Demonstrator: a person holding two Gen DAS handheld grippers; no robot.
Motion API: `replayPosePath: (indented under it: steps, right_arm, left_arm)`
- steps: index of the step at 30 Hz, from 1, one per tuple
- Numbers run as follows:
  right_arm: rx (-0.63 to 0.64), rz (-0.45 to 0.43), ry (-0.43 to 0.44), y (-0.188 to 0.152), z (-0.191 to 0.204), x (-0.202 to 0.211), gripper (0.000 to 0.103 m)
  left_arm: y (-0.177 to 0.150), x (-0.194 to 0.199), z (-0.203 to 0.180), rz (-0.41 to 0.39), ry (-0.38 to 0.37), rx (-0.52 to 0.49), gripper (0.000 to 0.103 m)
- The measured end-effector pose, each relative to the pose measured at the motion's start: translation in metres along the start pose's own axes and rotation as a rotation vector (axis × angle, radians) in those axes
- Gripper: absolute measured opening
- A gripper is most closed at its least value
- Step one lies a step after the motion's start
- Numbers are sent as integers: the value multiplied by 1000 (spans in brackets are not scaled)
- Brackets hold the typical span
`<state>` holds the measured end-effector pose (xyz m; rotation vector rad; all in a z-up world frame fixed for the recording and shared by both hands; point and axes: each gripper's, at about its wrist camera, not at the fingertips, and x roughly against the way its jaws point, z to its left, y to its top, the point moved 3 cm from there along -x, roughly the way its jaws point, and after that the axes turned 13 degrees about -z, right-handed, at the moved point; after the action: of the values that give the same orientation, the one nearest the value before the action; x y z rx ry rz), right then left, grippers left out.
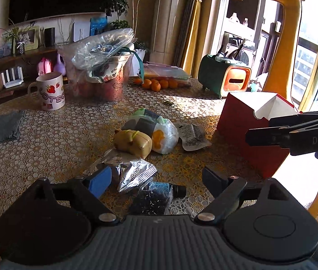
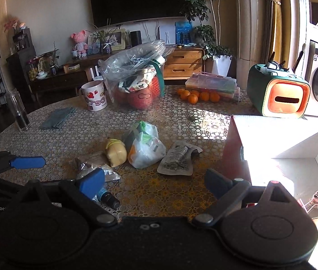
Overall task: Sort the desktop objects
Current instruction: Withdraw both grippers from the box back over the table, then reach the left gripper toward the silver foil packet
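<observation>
On the far left of the patterned table (image 1: pixel 46 135) lay a folded grey cloth (image 1: pixel 5 127), flat, well apart from everything else. A strawberry-print mug (image 1: pixel 51 91) stood upright beyond it, just beside a clear tub (image 1: pixel 105 78) stuffed with plastic bags. A tall clear glass (image 2: pixel 19 110) stood at the table's left edge, seen only from the right wrist.

Near centre sat the loose clutter. A crumpled silver foil packet (image 1: pixel 134 173) lay nearest, between the fingers of the left gripper (image 1: pixel 156 180), which hung released, jaws wide apart, above the packet; contact could not be told. A small dark bottle (image 1: pixel 176 190) lay on its side at the packet's near right, partly covered by a clear bag with dark contents. Farther in, a yellow toy-like figure (image 1: pixel 134 142) touched a white plastic bag (image 1: pixel 159 132) with an orange patch. Right of the bag lay a flat printed sachet (image 1: pixel 192 136), near but apart.

Oranges (image 1: pixel 159 84) were clustered at the far side, in front of a flat stack of cases.

At right stood a red box (image 1: pixel 244 130), open-topped, white inside, in strong sun. Behind it was a green-and-orange tissue holder (image 1: pixel 226 78). The right gripper (image 2: pixel 156 185) hovered released, jaws spread, holding nothing, over bare table beside the box.
</observation>
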<state>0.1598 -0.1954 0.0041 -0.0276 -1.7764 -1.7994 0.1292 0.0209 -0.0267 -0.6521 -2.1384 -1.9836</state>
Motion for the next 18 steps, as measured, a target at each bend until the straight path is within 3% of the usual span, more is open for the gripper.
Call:
replayPosePath:
  steps: [3, 18]
  right_arm:
    - [13, 17, -3, -2, 3, -13, 95]
    - [64, 89, -17, -17, 1, -83, 94]
  left_arm:
    - [-3, -10, 10, 9, 30, 9, 102]
    - [-17, -82, 40, 106, 126, 16, 102]
